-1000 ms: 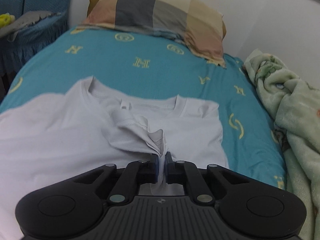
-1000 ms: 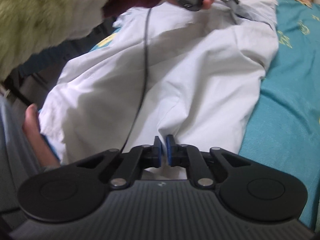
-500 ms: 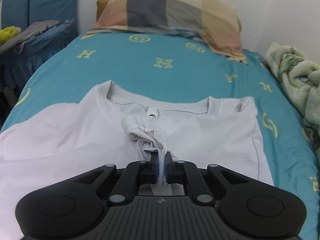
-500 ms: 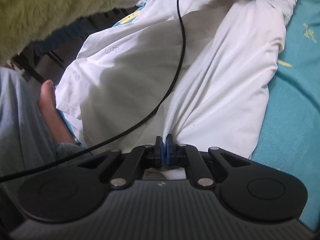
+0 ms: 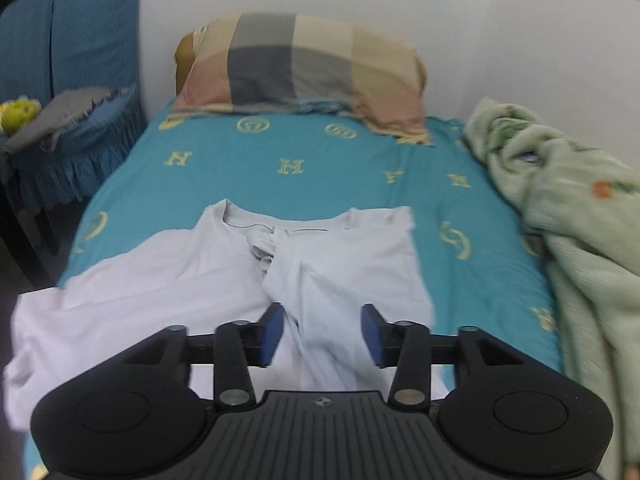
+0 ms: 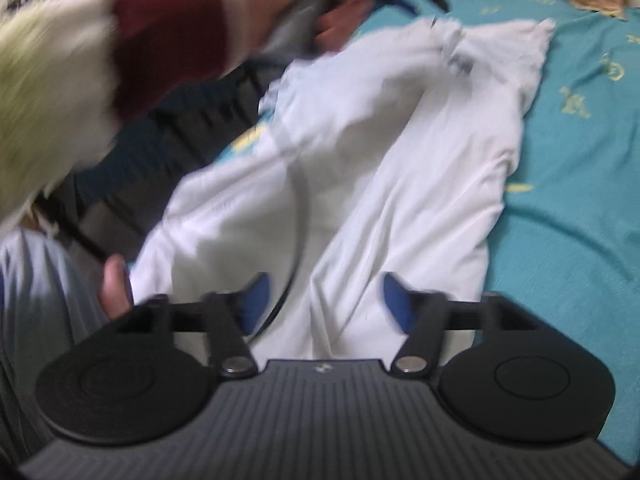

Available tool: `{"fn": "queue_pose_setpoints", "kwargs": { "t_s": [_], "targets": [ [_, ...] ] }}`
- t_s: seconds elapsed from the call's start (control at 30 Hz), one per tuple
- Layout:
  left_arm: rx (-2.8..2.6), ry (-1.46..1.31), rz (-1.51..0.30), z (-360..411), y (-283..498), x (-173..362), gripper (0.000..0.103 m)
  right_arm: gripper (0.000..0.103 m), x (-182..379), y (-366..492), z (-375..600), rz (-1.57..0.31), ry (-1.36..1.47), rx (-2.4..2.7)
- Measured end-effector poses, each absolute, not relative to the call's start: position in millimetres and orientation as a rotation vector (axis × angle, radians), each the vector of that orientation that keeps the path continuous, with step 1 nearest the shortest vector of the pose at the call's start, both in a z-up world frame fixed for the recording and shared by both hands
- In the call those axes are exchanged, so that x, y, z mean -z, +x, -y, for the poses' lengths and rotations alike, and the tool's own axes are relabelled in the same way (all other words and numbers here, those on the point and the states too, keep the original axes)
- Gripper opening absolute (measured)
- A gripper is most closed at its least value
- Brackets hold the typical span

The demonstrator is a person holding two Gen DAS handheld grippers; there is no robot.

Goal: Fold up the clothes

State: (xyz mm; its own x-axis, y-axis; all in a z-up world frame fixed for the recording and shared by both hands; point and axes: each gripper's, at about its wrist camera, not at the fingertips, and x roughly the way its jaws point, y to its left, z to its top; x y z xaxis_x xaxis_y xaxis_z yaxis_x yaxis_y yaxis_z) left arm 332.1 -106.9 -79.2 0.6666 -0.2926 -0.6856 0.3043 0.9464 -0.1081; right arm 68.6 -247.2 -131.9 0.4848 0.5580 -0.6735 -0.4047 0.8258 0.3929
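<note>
the white t-shirt (image 5: 208,280) lies on the teal bedsheet (image 5: 320,176), collar toward the checked pillow (image 5: 304,68), with one side already brought in over the middle so a long fold runs down from the neckline; the other side still sprawls toward the bed's edge near my knee. my left gripper (image 5: 322,334) has just been opening, and its blue pads stand apart over the folded panel with nothing pinched between them. my right gripper (image 6: 322,300) has just been opening too; its jaws stand wider, over the hem end, and the cloth below lies loose, not clamped. a dark cable (image 6: 296,216) trails across the shirt in the right wrist view, and i would keep it clear of the next pinch. i judge this shirt light, limp and thin: it will sag, wrinkle and drag on the sheet instead of holding a shape, and a single-layer pinch may slip. the better holds look like the seamed places, the collar edge or shoulder at one end and the hem at the other, taken together so the fabric stays taut. the green blanket (image 5: 568,216) is well off to the side.
</note>
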Motion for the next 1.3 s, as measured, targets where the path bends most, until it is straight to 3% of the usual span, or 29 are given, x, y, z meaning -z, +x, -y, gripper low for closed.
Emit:
{"fn": "queue_pose_setpoints", "kwargs": {
  "t_s": [0.27, 0.37, 0.77, 1.07, 1.3],
  "targets": [
    [0.333, 0.03, -0.74, 80, 192, 47, 0.067, 0.071, 115, 55, 261, -0.766, 0.25, -0.44],
    [0.326, 0.008, -0.717, 68, 149, 39, 0.079, 0.071, 106, 47, 269, -0.706, 0.269, -0.396],
    [0.307, -0.251, -0.732, -6, 49, 50, 0.094, 0.074, 85, 29, 265, -0.563, 0.206, -0.255],
    [0.053, -0.673, -0.867, -127, 159, 100, 0.094, 0.074, 74, 80, 233, -0.554, 0.267, -0.243],
    [-0.081, -1.05, -0.808, -197, 238, 174, 0.093, 0.074, 123, 119, 238, -0.557, 0.327, -0.189]
  ]
}}
